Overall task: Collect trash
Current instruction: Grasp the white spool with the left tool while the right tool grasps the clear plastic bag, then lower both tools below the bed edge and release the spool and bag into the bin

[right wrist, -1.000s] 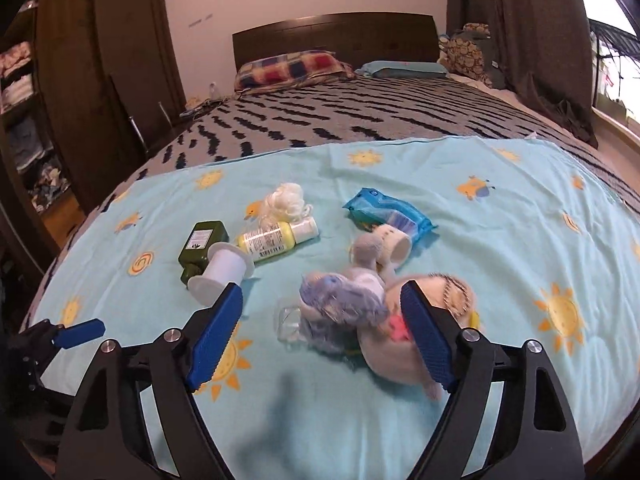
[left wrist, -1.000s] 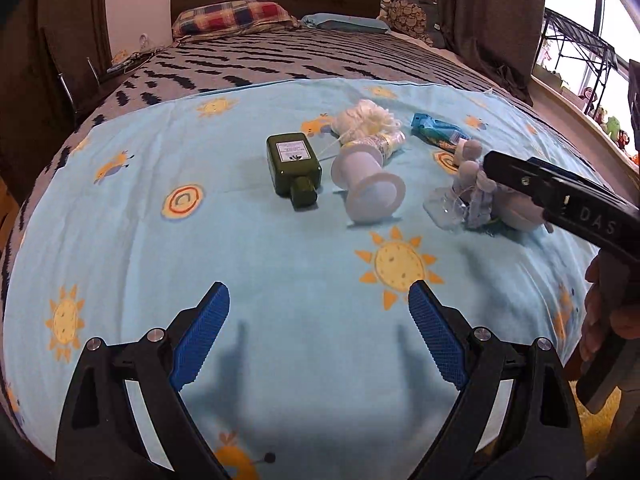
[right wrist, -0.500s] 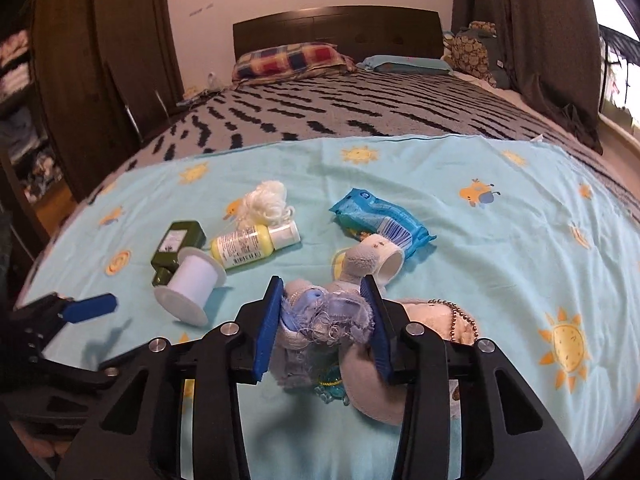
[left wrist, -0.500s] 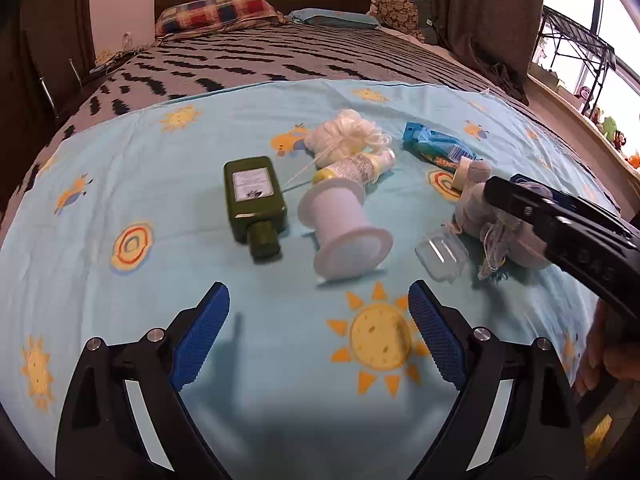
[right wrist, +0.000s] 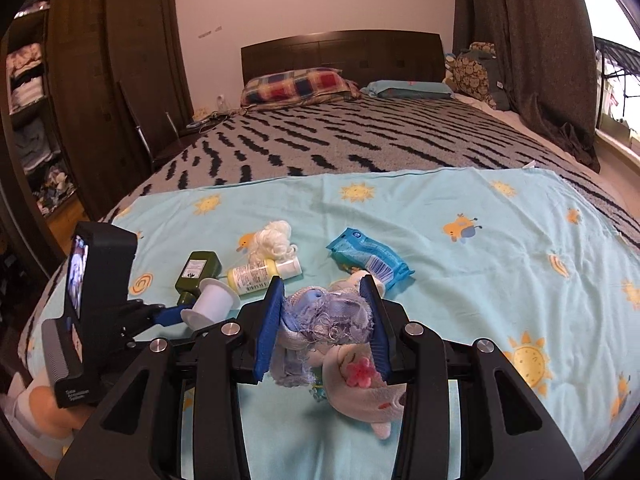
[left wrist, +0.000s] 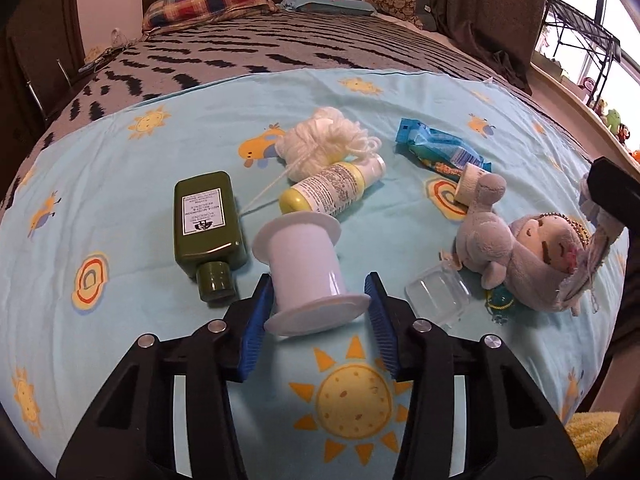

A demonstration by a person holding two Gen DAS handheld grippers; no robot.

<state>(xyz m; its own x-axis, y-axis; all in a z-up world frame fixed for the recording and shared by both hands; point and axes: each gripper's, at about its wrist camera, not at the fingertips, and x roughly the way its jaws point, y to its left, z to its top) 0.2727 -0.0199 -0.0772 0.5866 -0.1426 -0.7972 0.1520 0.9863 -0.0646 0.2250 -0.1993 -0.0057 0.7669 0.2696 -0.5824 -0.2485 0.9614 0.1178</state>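
My left gripper [left wrist: 316, 312] is closing around the empty white spool [left wrist: 306, 270], which lies between its pads so I can lift it as trash. My right gripper [right wrist: 326, 320] pinches the frayed blue rag [right wrist: 326, 312], raised above the plush doll [right wrist: 360, 384].
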